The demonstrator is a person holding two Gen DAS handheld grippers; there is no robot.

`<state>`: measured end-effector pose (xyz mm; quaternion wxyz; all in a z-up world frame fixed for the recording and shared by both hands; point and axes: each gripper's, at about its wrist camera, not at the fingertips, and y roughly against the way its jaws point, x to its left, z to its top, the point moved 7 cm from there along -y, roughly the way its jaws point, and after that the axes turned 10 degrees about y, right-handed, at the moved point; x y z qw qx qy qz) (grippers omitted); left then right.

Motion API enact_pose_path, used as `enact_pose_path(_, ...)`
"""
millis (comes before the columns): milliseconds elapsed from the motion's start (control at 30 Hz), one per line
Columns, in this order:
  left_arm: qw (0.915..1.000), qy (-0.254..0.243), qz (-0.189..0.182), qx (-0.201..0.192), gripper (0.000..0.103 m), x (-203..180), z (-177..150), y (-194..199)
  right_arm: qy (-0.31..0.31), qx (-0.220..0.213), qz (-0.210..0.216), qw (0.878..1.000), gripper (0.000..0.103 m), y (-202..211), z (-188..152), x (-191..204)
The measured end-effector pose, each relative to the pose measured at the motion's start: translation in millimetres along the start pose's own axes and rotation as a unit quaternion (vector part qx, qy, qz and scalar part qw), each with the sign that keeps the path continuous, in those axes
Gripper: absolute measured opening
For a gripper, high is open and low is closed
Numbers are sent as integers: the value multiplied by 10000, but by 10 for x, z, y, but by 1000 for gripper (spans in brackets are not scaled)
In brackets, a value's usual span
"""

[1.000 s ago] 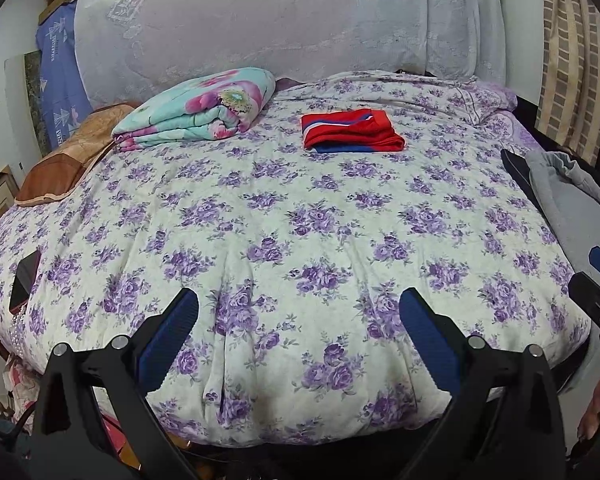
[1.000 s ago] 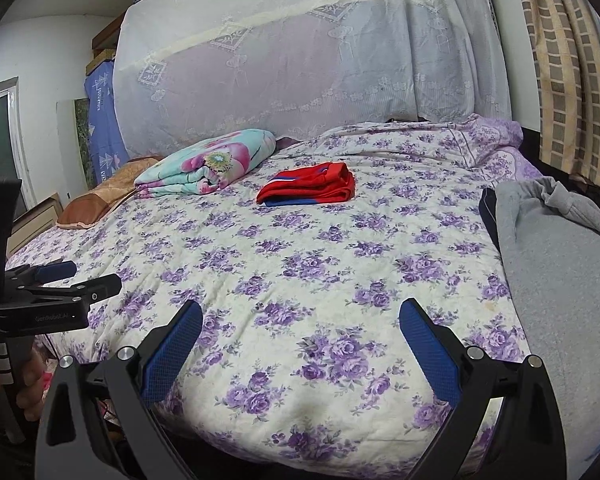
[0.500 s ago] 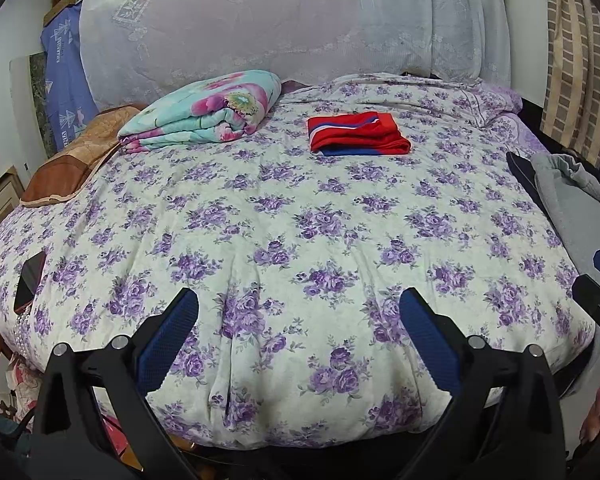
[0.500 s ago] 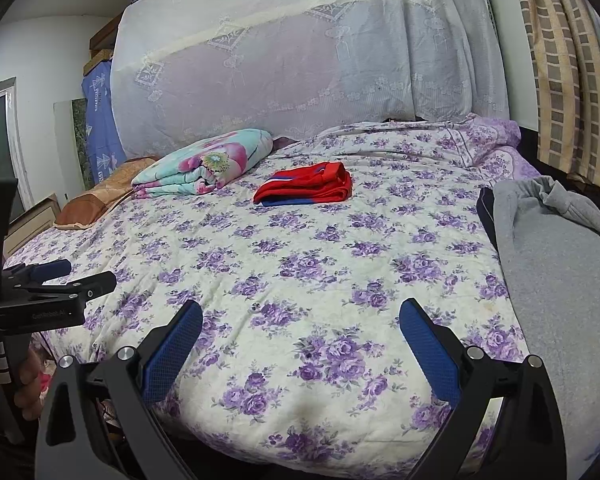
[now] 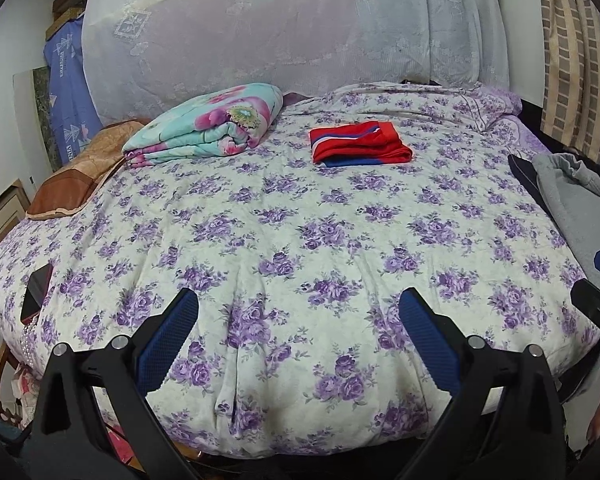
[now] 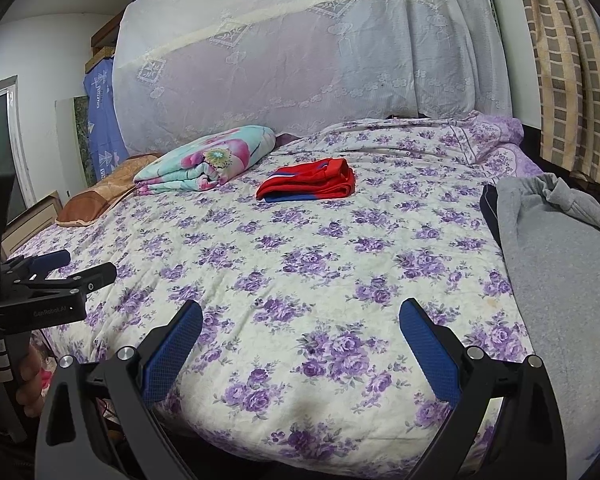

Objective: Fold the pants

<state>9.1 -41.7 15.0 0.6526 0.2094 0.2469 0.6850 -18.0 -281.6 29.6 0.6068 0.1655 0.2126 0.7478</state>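
Note:
Grey pants (image 6: 556, 264) lie rumpled along the right edge of the bed, over a dark garment; they show in the left wrist view as grey pants (image 5: 572, 196) too. A folded red and blue garment (image 5: 358, 146) rests far back on the bed, seen as folded red garment (image 6: 310, 184) from the right. My left gripper (image 5: 298, 304) hangs open at the foot of the bed, nothing between its blue pads. My right gripper (image 6: 300, 312) is open too, left of the grey pants. The left gripper (image 6: 72, 266) shows from the side at the far left.
A folded floral blanket (image 5: 208, 128) and a brown pillow (image 5: 76, 180) lie at the back left. A phone (image 5: 36, 290) rests on the left side of the purple-flowered quilt (image 5: 284, 232). A lace-covered headboard stands behind, curtains (image 6: 568, 68) at the right.
Both grippers have drifted slightly; the bed shifts a little in each view. Both stay open and hold nothing. The garments have not moved.

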Motion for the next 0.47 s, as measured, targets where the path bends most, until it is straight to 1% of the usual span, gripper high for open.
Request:
enact_pose_path(167,10000,-38,-30,12,98,-14,-4,-4,-2,8,13,10000,99,3,-18,11)
enact_pose_path(300,9997,-5,-95,215,98,0,-30,-70,-20,20,13,10000,99,-2,-12,-4)
enact_pose_path(467,9996,49,-32,272,98,37,-43,-110,-33,39,12,10000,99,-6,-41,-9)
